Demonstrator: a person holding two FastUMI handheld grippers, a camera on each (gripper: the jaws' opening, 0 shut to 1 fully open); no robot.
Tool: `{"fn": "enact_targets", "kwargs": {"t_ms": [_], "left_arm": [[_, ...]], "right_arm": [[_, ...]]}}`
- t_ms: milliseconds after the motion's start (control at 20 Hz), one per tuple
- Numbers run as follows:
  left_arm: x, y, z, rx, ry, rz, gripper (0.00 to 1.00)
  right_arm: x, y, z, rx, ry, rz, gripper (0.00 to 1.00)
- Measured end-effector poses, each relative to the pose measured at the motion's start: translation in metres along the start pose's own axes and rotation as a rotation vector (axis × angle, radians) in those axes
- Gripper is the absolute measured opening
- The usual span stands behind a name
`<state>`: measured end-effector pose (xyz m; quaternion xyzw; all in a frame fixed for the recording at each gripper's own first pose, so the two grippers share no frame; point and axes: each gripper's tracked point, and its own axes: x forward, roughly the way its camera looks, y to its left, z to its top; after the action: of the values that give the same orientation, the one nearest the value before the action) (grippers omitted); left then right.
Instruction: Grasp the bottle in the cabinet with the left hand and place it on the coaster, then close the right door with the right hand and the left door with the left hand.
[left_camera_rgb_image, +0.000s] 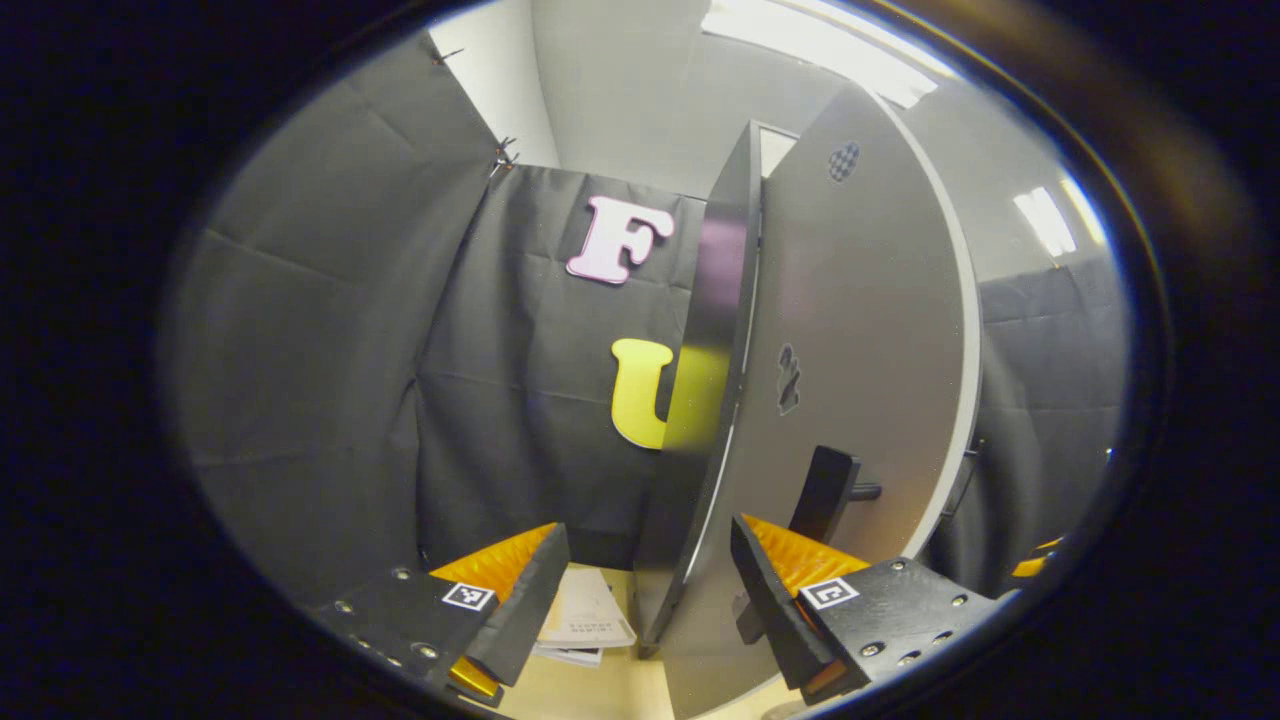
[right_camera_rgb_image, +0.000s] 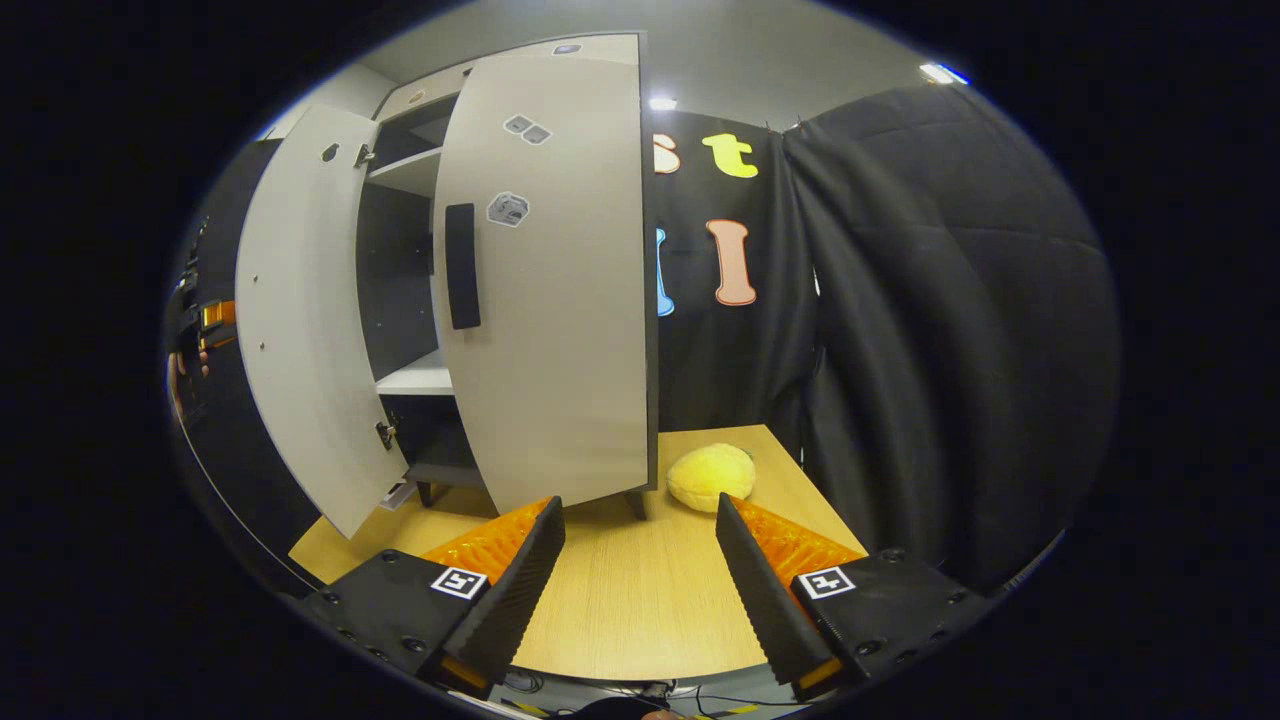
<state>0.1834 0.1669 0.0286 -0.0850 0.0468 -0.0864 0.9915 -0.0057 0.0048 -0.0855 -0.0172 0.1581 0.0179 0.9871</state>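
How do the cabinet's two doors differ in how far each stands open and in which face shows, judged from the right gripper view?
The left door swings wide out toward the camera; the right door is nearly closed. The left door shows its plain face with hinge hardware; the right door shows its front, with a black handle and small stickers. Both are tall, pale grey panels.

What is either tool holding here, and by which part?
Nothing is held. The left tool is open astride the left door's edge, not pressing it; the right tool is open.
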Motion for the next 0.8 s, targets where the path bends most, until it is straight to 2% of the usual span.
{"fn": "enact_targets", "kwargs": {"t_ms": [100, 200, 250, 300, 650, 800], "left_arm": [[0.000, -0.006, 0.001, 0.036, 0.007, 0.004, 1.00], [0.000, -0.013, 0.002, 0.058, 0.008, 0.013, 1.00], [-0.003, -0.015, 0.001, 0.065, 0.009, 0.017, 0.96], [-0.003, -0.021, 0.000, 0.070, 0.008, 0.015, 1.00], [0.006, -0.084, -0.004, 0.107, 0.011, -0.061, 1.00], [0.020, -0.104, -0.005, 0.145, 0.001, -0.043, 1.00]], "right_arm": [[-0.002, -0.003, -0.001, 0.000, -0.003, -0.001, 0.97], [-0.004, -0.006, -0.003, 0.012, 0.001, -0.002, 0.97], [-0.006, -0.006, -0.003, 0.021, -0.001, 0.000, 0.97], [-0.007, -0.007, -0.004, 0.026, -0.006, 0.001, 0.97], [-0.014, -0.019, -0.012, 0.033, -0.008, -0.016, 0.97], [-0.025, -0.029, -0.012, 0.067, -0.027, -0.035, 0.97]]}}
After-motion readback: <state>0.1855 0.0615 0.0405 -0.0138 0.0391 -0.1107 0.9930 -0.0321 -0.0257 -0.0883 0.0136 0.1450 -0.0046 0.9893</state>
